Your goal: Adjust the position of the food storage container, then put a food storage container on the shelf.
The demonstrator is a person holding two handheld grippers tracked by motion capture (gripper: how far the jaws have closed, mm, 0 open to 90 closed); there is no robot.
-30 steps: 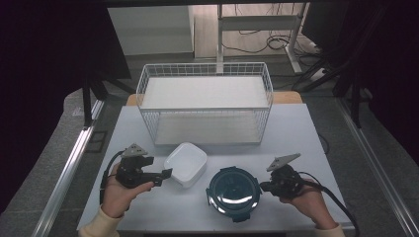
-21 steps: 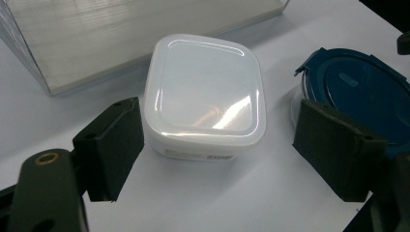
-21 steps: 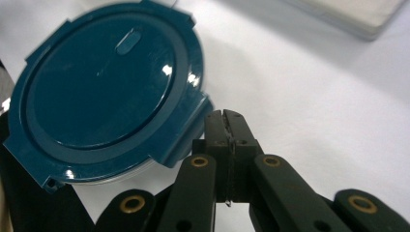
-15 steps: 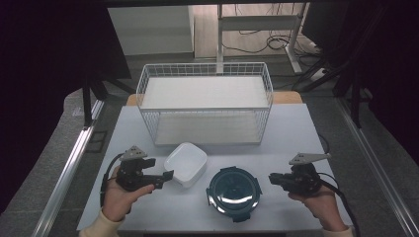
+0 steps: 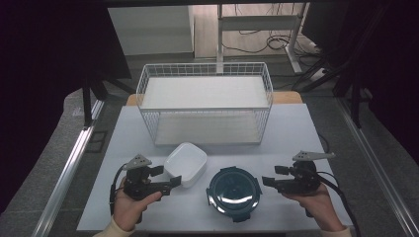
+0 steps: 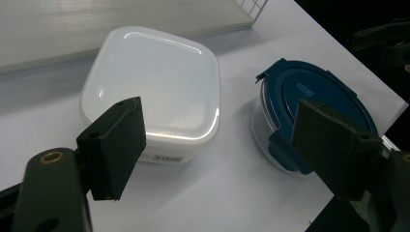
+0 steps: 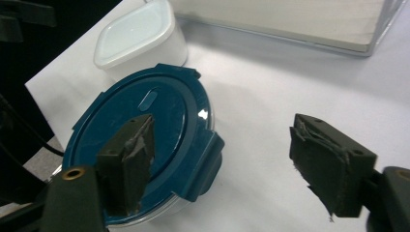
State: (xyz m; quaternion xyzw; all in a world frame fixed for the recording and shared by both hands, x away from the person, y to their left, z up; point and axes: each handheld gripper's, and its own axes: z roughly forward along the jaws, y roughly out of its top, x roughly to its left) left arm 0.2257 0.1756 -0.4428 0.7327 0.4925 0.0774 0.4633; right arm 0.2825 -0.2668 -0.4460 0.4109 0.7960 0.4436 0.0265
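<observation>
A round container with a dark teal clip lid (image 5: 233,191) stands at the table's front centre, and a white square lidded container (image 5: 186,164) sits just left of it. My right gripper (image 5: 272,175) hovers to the right of the round container, apart from it. Its jaws have just been opening and stand open with nothing between them. The right gripper view has the teal lid (image 7: 159,111) low on the left, behind one pad (image 7: 130,159). My left gripper (image 5: 168,176) is open, its tips close to the white container's (image 6: 154,82) front left corner.
A white wire basket (image 5: 205,103) with a pale floor stands across the back of the white table (image 5: 296,133). Bare table lies between the basket and the two containers. Dark floor and metal rails flank the table.
My right gripper has drawn back to the right from the round container's edge, and its jaws have gone from shut to wide open. The left gripper and both containers have stayed put.
</observation>
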